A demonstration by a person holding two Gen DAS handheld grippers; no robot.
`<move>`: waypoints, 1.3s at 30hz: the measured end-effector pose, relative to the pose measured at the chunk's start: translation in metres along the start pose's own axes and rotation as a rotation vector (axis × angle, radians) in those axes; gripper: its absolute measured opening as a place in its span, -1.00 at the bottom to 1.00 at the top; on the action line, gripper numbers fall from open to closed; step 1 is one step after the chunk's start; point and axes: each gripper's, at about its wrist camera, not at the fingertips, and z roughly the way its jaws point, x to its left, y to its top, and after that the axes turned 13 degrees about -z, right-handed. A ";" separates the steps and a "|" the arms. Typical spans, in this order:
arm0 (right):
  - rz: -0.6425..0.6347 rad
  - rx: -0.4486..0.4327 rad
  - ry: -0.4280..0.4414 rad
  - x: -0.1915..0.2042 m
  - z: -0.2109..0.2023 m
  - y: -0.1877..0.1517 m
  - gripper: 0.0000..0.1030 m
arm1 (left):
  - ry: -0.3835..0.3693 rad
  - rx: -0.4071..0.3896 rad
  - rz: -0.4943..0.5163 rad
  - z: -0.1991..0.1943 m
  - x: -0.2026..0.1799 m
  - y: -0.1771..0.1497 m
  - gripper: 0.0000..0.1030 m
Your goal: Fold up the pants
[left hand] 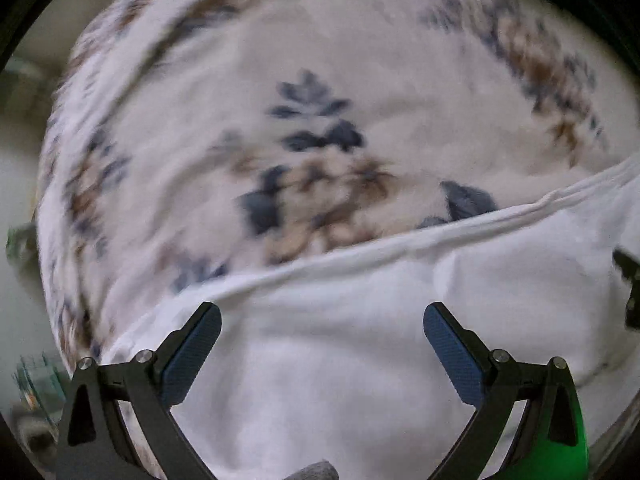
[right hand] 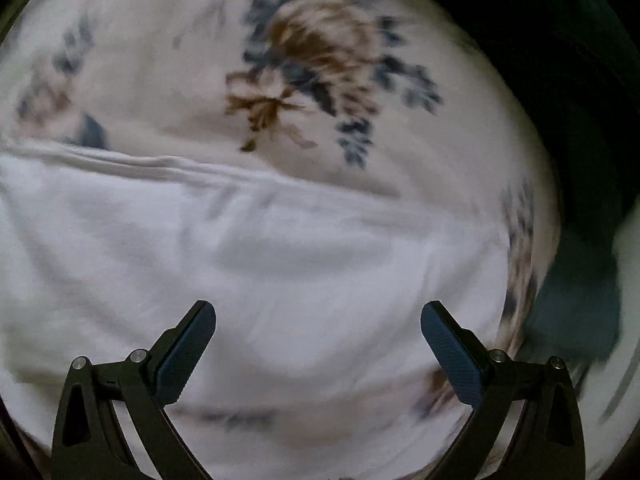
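Left claw (left hand: 322,314) wide apart and holding nothing, poised over white pants (left hand: 360,320) spread on a flowered bedspread (left hand: 320,80); right claw (right hand: 318,312) likewise apart and empty over the same white cloth. Pants lying near the bedspread's right edge, one long thick layered edge running across both views, a few soft wrinkles showing. Probably partly folded, further folds and smoothing likely left, though blur hides the garment's full outline.

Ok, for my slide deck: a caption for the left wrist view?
Open left gripper above white pants on a floral bedspread.
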 end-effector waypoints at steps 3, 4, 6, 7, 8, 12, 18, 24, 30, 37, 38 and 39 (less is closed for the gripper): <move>-0.118 0.015 0.017 0.005 0.031 0.029 1.00 | 0.006 0.014 0.090 0.035 -0.022 0.010 0.99; -0.163 0.010 0.023 0.006 0.038 0.035 1.00 | -0.002 0.017 0.105 0.042 -0.025 0.010 0.99; -0.247 -0.010 0.030 0.008 0.044 0.046 1.00 | -0.039 0.015 0.102 0.048 -0.024 0.012 0.96; -0.281 -0.027 0.043 0.007 0.045 0.050 1.00 | -0.073 0.018 0.087 0.050 -0.021 0.014 0.84; -0.304 -0.041 0.062 0.007 0.046 0.055 0.93 | -0.112 0.026 0.082 0.049 -0.018 0.015 0.76; -0.268 -0.103 0.191 -0.005 0.038 0.062 -0.09 | -0.178 -0.017 0.137 0.026 -0.018 0.007 -0.49; -0.116 -0.204 0.234 -0.033 0.019 0.053 -0.69 | -0.169 -0.084 0.077 -0.013 -0.009 0.002 -0.87; -0.013 -0.295 0.211 -0.054 -0.018 0.027 -0.78 | -0.202 -0.176 -0.046 -0.077 0.014 -0.037 -0.89; 0.137 -0.405 0.274 -0.033 -0.052 -0.059 -0.80 | -0.229 -0.261 -0.173 -0.102 0.012 -0.101 -0.91; 0.261 -0.378 0.416 0.059 -0.077 -0.220 -0.81 | -0.330 -0.160 -0.365 -0.123 0.006 -0.219 -0.92; 0.268 -0.361 0.425 0.066 -0.073 -0.238 -0.81 | -0.340 -0.125 -0.374 -0.118 0.000 -0.231 -0.93; 0.264 -0.322 0.432 0.081 -0.061 -0.256 -0.81 | -0.339 -0.085 -0.384 -0.111 -0.005 -0.246 -0.93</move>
